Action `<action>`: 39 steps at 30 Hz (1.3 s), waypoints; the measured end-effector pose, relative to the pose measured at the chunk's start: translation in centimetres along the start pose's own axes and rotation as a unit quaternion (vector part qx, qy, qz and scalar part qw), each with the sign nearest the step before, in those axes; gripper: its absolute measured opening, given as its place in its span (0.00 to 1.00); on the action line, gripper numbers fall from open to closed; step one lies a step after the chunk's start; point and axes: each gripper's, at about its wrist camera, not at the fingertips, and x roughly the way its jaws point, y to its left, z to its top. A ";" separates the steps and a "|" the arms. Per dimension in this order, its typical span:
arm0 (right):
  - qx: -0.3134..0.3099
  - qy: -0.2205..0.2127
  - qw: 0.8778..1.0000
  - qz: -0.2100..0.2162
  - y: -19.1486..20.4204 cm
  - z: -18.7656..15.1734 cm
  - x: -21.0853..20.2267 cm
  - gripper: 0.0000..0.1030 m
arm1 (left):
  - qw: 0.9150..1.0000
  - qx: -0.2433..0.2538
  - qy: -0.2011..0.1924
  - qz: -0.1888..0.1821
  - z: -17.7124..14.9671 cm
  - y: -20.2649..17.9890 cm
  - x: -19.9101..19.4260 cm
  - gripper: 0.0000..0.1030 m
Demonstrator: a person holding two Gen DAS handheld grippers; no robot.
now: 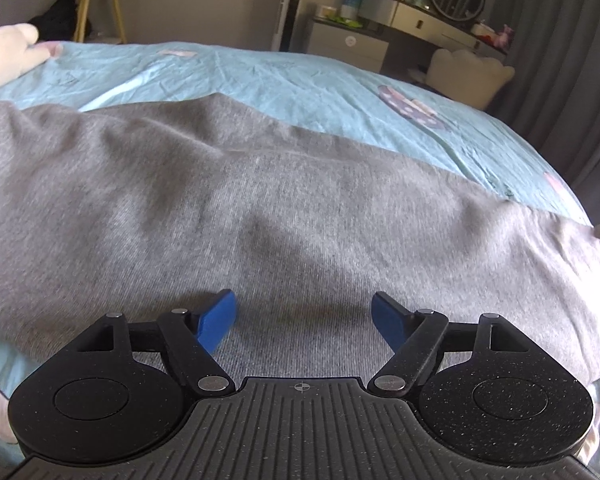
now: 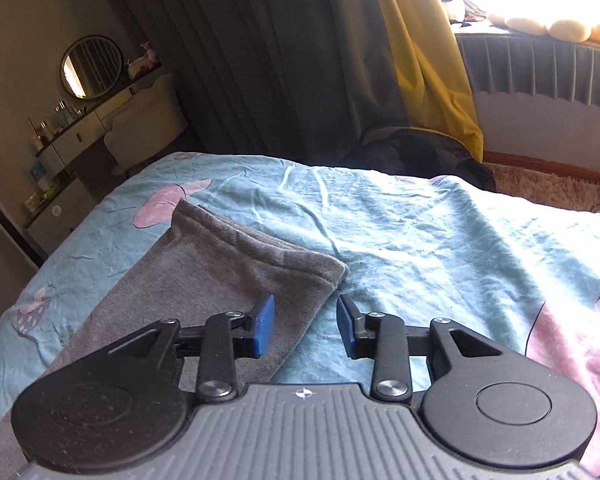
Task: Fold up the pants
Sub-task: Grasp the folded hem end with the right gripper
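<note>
- The grey pants (image 1: pixel 260 208) run off the left edge of the left wrist view; their far-left end cannot be seen.
- In the right wrist view the gripper body covers the near part of the pants (image 2: pixel 228 264).
- Bottles on the far dresser (image 2: pixel 80 128) are too small to identify.
- The pale shape (image 1: pixel 8 52) at far left is cut off.
</note>
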 end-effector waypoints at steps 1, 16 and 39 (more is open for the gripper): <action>0.001 0.007 1.000 0.005 -0.1 -0.1 0.2 0.44 | 1.000 0.004 -0.001 0.001 -0.1 -0.1 0.0 0.80; 0.111 0.056 0.991 0.045 -3.1 2.1 6.7 0.46 | 0.999 -0.019 -0.007 -0.043 -0.1 -0.1 -0.1 0.81; 0.013 0.035 0.996 0.076 1.6 4.4 5.7 0.10 | 1.000 0.013 -0.005 -0.023 -0.6 -1.2 0.0 0.86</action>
